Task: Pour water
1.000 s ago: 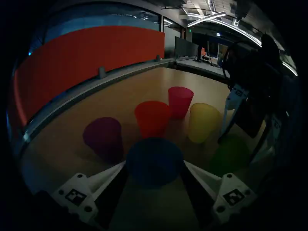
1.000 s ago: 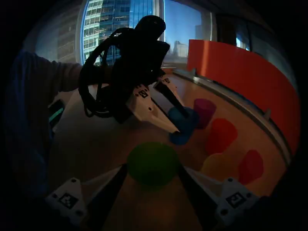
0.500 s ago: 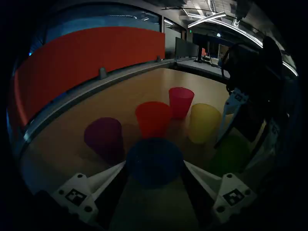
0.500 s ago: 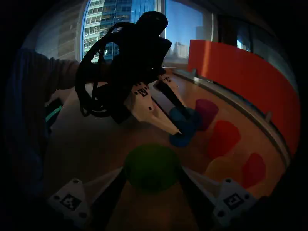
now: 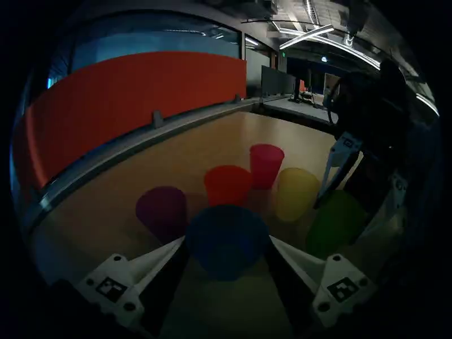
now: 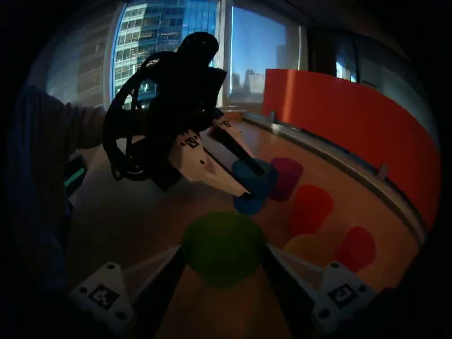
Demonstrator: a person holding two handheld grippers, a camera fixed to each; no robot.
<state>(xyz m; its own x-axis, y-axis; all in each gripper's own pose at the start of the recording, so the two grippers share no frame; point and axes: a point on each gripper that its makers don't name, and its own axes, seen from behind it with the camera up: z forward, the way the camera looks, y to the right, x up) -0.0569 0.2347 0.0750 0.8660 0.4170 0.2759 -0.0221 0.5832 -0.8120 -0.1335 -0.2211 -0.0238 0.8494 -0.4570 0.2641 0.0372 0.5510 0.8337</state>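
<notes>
My left gripper (image 5: 226,242) is shut on a blue cup (image 5: 226,226), held upright between its fingers. My right gripper (image 6: 223,251) is shut on a green cup (image 6: 223,240). In the right gripper view the left gripper (image 6: 252,182) holds the blue cup (image 6: 254,172) above the wooden table (image 6: 141,214). In the left gripper view the right gripper (image 5: 342,221) holds the green cup (image 5: 333,226) at the right. Between them stand a purple cup (image 5: 163,210), a red cup (image 5: 227,183), a pink cup (image 5: 265,164) and a yellow cup (image 5: 296,193). No water is discernible in the dim light.
An orange partition (image 5: 124,90) and a grey rail (image 5: 113,152) run along the table's far edge. A person's sleeve (image 6: 39,169) is at the left of the right gripper view, with a dark, teal-edged object (image 6: 73,176) beside it. Bare tabletop (image 5: 226,133) lies beyond the cups.
Both grippers have risen a little with their cups still held. The standing cups now look smaller and lower in the left gripper view.
</notes>
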